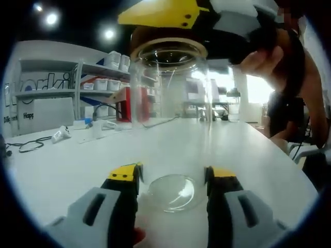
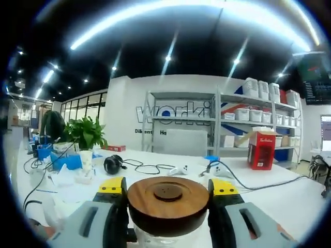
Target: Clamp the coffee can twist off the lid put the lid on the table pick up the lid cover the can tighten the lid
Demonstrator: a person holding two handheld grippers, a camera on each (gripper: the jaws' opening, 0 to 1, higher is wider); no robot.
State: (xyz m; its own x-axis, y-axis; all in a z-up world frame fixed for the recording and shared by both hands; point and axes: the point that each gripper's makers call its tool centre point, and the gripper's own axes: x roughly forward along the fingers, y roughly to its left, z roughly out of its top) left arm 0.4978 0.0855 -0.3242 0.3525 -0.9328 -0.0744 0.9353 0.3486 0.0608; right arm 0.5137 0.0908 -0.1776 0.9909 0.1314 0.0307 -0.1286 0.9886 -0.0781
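White table under everything, wide and mostly bare ahead of the left tongs. Clear glass coffee can standing upright on it, base caught between those tongs, which press against the glass on both sides near the bottom. Round wooden lid seated on the can's mouth, pinched at its rim between the right tongs, with a hand behind them above the can.

Looks like a twisting stage with the lid on the can; loosening or tightening cannot be told from here. For a clean turn:
- Keep the low clamp firm and still, since smooth glass will likely slip or spin if that squeeze eases.
- Turn the upper tongs about the can's own upright axis, level with the rim, not prying sideways; a tilted pull could tip a can held only near its base.
- Keep both upper tips squarely on opposite sides of the wood so the grip does not ride off the rounded edge.

Plenty of bare table ahead and to either side of the lower tongs for setting a lid down. Table edge off to their right, so better to stay near the can. Beyond the upper tongs, well apart: a red box, black headphones, a trailing cable.
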